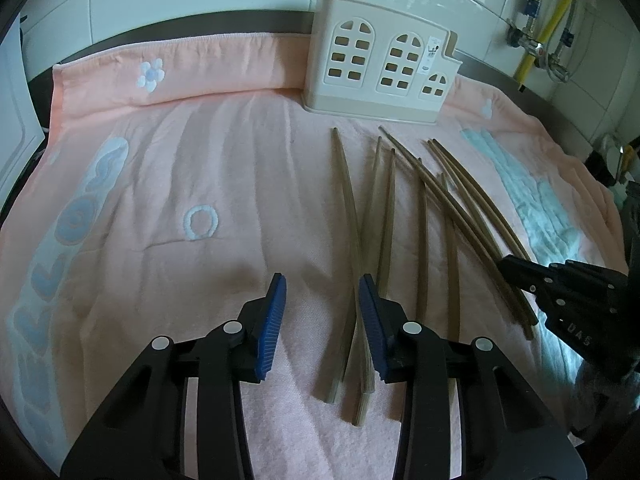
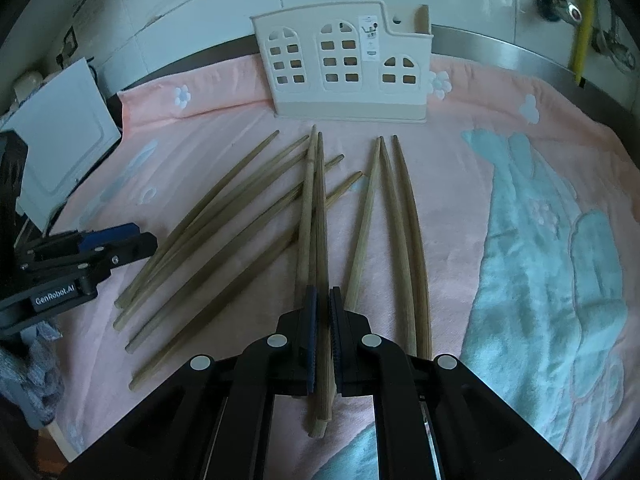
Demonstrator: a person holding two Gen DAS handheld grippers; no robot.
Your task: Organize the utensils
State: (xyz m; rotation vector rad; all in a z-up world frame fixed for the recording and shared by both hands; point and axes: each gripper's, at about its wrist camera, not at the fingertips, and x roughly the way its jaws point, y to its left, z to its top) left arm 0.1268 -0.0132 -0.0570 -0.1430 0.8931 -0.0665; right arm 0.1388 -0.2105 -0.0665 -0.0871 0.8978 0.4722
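Several wooden chopsticks (image 1: 423,216) lie scattered on a pink towel (image 1: 180,160) in front of a cream house-shaped utensil holder (image 1: 380,68). My left gripper (image 1: 323,284) hovers over the towel just left of them, open, with nothing between its blue pads. In the right wrist view my right gripper (image 2: 323,292) is shut on a chopstick (image 2: 320,208) near its thick end, with a second one lying close alongside. Three chopsticks (image 2: 404,220) lie to its right and several more (image 2: 224,216) to its left. A brown stick end (image 2: 422,20) shows in the holder (image 2: 344,68).
A white board (image 2: 60,140) leans at the towel's left edge. A yellow pipe (image 1: 560,20) with metal valves runs along the tiled wall at the back right. A steel counter edge (image 2: 500,56) borders the towel behind the holder. Dark objects stand at the far right (image 1: 612,168).
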